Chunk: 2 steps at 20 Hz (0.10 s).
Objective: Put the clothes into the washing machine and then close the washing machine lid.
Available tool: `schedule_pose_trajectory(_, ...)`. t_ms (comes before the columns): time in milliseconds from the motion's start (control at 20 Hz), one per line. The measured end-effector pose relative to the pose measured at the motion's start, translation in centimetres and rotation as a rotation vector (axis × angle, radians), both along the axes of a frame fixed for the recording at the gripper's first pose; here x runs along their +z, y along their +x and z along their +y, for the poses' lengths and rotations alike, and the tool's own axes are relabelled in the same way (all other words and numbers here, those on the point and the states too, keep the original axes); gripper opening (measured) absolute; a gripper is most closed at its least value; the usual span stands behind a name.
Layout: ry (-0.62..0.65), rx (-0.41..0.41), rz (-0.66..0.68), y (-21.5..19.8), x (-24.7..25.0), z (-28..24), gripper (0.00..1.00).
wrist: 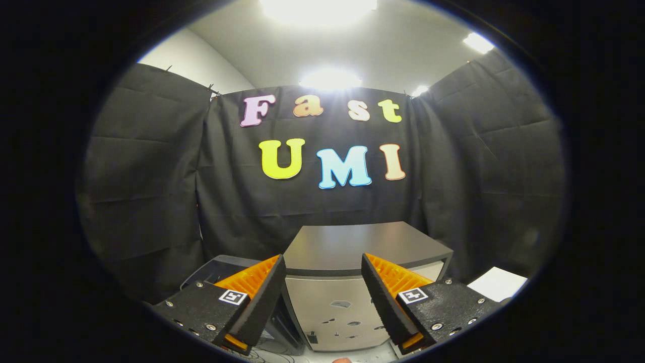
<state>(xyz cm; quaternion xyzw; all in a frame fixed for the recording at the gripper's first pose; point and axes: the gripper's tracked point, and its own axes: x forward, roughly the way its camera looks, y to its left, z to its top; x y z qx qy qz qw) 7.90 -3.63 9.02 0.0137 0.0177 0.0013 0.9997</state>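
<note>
The washing machine stands just ahead of me, a boxy unit with a dark grey flat top and a silvery front that shows small dark marks. My gripper is open and holds nothing. Its two fingers stand wide apart and frame the machine's front. The left finger covers the machine's left edge, and the right finger crosses its right half. A dark grey part juts out beside the machine on the left, behind the left finger; I cannot tell whether it is a door or a basket.
A white flat surface lies to the right of the machine, beyond the right finger. Black cloth walls close the booth behind and on both sides. Cables lie on the pale floor below the fingers, and a small reddish thing sits there too.
</note>
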Motion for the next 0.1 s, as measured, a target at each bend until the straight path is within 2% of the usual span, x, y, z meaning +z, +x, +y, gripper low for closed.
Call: schedule_pose_trajectory(100, 0.011, 0.006, -0.001, -0.56, -0.19, -0.17, 0.93)
